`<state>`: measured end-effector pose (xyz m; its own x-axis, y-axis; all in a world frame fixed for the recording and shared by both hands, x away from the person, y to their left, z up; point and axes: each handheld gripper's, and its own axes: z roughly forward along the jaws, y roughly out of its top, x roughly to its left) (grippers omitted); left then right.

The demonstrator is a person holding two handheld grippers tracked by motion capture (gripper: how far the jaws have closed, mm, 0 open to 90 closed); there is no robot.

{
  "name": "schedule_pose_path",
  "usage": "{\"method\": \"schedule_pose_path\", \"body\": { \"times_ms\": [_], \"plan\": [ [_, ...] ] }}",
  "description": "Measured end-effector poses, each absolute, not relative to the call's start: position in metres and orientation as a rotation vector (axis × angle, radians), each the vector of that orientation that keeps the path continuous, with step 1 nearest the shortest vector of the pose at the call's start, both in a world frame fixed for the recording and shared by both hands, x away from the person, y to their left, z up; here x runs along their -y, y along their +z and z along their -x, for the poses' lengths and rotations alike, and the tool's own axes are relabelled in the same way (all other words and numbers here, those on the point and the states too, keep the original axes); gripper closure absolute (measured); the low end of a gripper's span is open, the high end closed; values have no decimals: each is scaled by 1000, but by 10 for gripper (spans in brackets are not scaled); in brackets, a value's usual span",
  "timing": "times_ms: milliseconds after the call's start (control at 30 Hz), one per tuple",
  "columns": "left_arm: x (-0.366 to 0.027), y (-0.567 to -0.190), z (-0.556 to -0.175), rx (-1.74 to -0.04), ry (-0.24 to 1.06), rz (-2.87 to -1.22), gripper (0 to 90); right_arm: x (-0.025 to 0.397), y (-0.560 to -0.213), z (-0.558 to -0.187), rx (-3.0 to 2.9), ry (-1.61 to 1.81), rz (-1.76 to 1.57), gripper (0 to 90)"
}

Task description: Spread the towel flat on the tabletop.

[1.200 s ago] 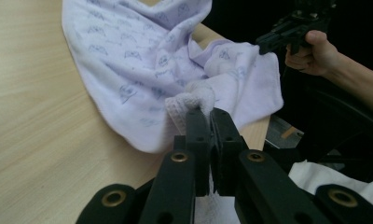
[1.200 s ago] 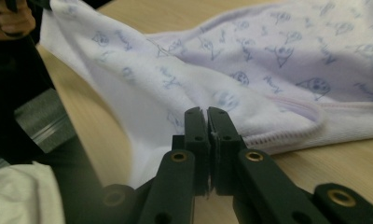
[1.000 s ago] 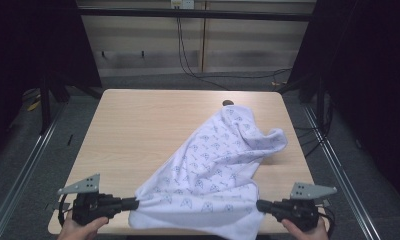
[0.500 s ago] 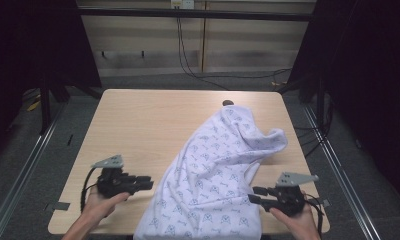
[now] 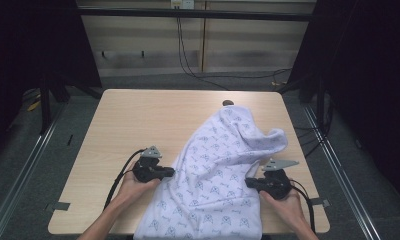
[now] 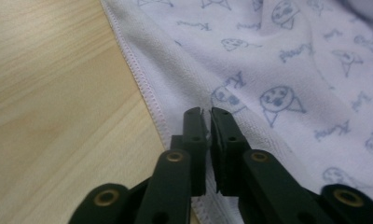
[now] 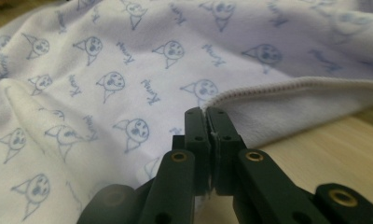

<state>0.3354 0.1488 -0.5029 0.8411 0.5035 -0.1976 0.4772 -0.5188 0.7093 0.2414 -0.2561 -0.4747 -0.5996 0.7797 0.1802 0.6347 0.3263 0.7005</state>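
Note:
A white cloth [image 5: 223, 165] printed with small blue cat faces lies bunched in a diagonal strip, from the table's back right to its front edge, where it hangs over. My left gripper [image 5: 172, 172] sits at the cloth's left hem, jaws shut on the stitched edge [image 6: 142, 79], and the hem runs under the left gripper's tips [image 6: 207, 112]. At the cloth's right side my right gripper [image 5: 248, 183] is shut on a folded-over hem [image 7: 287, 86], which meets the right gripper's tips [image 7: 205, 112]. A hand holds each gripper.
The light wooden table [image 5: 133, 120] is bare to the left of the cloth. A small dark object [image 5: 228, 103] lies at the cloth's far end. Metal rails run along both sides of the table, and cables lie on the floor behind it.
Both grippers have moved from the front corners inward and away from the person, carrying the cloth edges. The cloth has narrowed from a wide spread into a bunched strip.

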Motion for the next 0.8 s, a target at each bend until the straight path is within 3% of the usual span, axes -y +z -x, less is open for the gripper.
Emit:
{"method": "schedule_pose_path", "body": {
  "times_ms": [233, 433, 600, 800],
  "plan": [
    [-160, -499, -311, -691, 75, -2241, 898, 291, -465, -202, -2302, 1139, -1357, 877],
    [-171, -497, -288, -687, 49, -2257, 900, 300, -469, -180, -2326, 1097, -1395, 796],
    [-179, -494, -262, -663, -15, -2286, 900, 300, -469, -181, -2317, 1099, -1393, 727],
    [-182, -492, -242, -590, -93, -2267, 878, 296, -469, -194, -2312, 1101, -1382, 759]
  ]
}}
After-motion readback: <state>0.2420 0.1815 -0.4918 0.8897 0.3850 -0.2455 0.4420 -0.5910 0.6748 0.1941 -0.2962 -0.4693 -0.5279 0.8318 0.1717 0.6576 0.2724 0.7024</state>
